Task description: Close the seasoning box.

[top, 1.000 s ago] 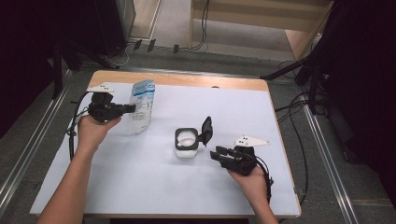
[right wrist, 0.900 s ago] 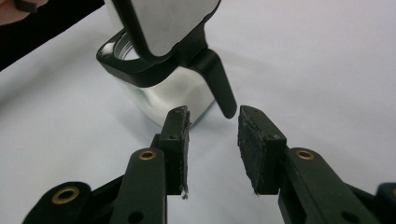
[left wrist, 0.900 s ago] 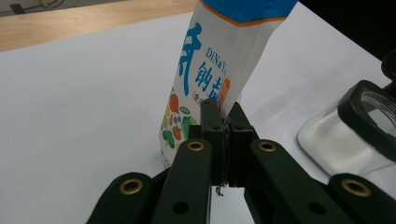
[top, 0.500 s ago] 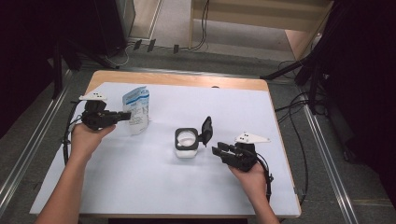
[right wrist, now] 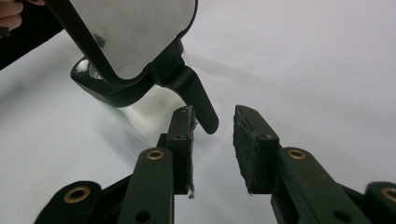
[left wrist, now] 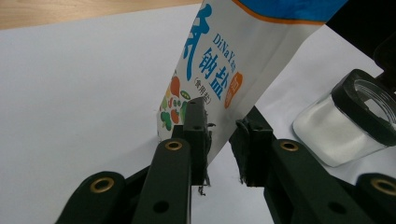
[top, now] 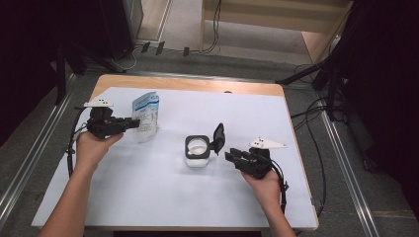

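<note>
The left gripper (top: pixel 129 122) is at the far left of the white-covered table (top: pixel 148 207), and its 2 black jaws bracket the lower edge of a white salt pouch with blue and orange print (top: pixel 146 115). In the left gripper view the pouch (left wrist: pixel 243 56) stands tilted with its corner running down between the pads, but there is a visible gap on the right-hand side, so the jaws look parted around it rather than clamped. Over in the middle of the table sits the small clear square jar with a black rim (top: pixel 197 149), part-filled with white grains, its hinged black lid (top: pixel 218 137) flipped up and standing open. The right gripper (top: pixel 232 157) waits just beside that lid. In the right gripper view its jaws are spread and grasp nothing, with the lid's black tab (right wrist: pixel 198 100) hanging just in front of the left pad, close to it or brushing it.

My read: this is the set-up for a refill. The jar is open and ready, the pouch well apart from it. Next, the left jaws need to close firmly on the pouch, lift it, and carry it across over the jar's mouth, while the right gripper steadies the jar or lid. A loose pinch on that slippery film could let the pouch slide.
</note>
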### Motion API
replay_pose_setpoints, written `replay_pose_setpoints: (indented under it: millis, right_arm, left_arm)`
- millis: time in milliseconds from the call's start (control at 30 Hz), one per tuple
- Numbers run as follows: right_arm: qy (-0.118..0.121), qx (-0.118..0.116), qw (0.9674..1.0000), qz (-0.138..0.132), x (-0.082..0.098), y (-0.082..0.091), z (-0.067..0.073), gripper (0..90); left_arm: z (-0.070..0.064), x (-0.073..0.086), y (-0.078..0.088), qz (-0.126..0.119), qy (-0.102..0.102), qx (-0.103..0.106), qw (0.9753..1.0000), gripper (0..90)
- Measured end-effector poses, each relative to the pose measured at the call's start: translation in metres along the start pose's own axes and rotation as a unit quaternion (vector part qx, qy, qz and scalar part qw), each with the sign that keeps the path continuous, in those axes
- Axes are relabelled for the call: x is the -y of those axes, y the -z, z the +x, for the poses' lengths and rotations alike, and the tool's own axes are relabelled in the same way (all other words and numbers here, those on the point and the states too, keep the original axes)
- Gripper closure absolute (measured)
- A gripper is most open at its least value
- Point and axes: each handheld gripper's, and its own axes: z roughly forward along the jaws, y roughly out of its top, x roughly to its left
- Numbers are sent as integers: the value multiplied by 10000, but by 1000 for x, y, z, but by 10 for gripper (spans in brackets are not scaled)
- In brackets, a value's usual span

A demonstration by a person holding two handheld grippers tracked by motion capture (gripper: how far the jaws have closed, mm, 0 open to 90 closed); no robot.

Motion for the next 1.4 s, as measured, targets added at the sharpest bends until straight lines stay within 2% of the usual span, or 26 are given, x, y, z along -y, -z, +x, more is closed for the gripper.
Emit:
replay_pose_setpoints:
  millis: [467, 700, 900, 1033, 1400]
  right_arm:
    - [1, 17, 10000, 62, 0, -2, -2, 702]
    - [7, 39, 10000, 46, -1, -2, -3, 710]
    - [-46, 10, 10000, -14, -5, 0, -4, 786]
    - [-87, -58, 9999, -14, -9, 0, -5, 862]
    - [-77, -143, 9999, -49, -20, -3, -3, 899]
  left_arm:
    - [-3, -2, 1, -79, -71, -7, 9999, 626]
    - [-8, -3, 0, 49, -173, 25, 9998, 563]
    - [-11, -3, 1, 185, -220, 39, 9996, 470]
    - [-14, -1, 5, 210, -271, 12, 9994, 445]
    - [-13, 10, 16, 191, -221, -58, 9996, 430]
